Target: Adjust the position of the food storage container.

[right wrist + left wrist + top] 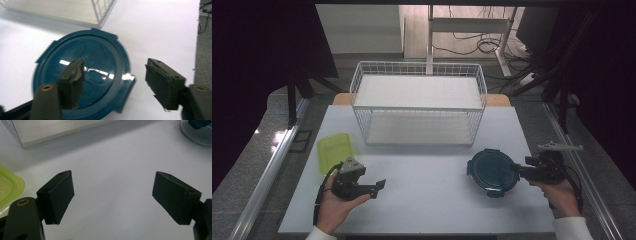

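A round dark teal container with a clip-on lid [491, 169] sits on the white table at the right; it is large in the right gripper view [82, 75]. My right gripper [518, 171] is open at the container's right rim, one jaw over the lid and the other past the edge [115, 82]. A lime green rectangular container [333, 150] lies at the left, its corner [10, 187] just visible in the left gripper view. My left gripper [379, 186] hovers open over bare table [112, 195], right of the green container, with nothing between its jaws.
A white wire two-shelf rack [419, 102] stands at the back middle of the table; its lower shelf edge [60, 132] and corner [100, 15] show in the gripper views. The table's right edge [532, 150] borders grey floor. Cables lie on the floor behind.
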A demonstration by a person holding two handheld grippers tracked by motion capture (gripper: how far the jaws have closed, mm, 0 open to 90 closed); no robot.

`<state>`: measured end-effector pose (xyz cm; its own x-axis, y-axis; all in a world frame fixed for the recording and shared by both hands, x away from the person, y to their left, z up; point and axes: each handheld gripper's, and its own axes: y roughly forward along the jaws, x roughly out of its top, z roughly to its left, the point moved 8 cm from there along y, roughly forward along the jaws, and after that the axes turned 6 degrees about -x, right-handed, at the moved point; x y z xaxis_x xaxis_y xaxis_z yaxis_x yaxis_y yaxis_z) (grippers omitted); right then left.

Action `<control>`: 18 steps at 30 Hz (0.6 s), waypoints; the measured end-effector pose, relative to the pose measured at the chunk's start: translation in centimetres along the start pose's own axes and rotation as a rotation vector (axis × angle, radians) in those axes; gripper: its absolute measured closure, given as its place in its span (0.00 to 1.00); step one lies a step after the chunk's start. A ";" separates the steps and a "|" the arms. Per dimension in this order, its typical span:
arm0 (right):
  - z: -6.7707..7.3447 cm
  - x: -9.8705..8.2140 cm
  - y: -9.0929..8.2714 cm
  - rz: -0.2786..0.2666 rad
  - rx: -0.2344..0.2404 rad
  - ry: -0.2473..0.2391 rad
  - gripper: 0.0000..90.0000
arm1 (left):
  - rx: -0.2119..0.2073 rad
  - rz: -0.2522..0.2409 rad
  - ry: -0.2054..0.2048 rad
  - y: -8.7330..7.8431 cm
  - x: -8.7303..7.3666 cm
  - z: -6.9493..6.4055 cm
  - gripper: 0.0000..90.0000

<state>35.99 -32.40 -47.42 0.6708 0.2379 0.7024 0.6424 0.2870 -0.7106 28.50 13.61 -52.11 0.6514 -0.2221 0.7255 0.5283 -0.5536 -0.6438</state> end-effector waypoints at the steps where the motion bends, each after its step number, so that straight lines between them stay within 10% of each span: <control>1: -0.7 0.4 0.5 0.019 -0.017 0.005 0.40 | 0.002 0.001 0.004 0.1 0.1 0.0 0.19; 18: -4.2 1.8 3.8 0.175 -0.101 -0.021 0.94 | 0.007 0.026 0.013 0.4 -0.5 -0.3 0.19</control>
<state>41.19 -34.76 -49.05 0.7680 0.2961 0.5678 0.5512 0.1457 -0.8215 28.17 13.28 -52.67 0.6577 -0.2464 0.7118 0.5152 -0.5423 -0.6637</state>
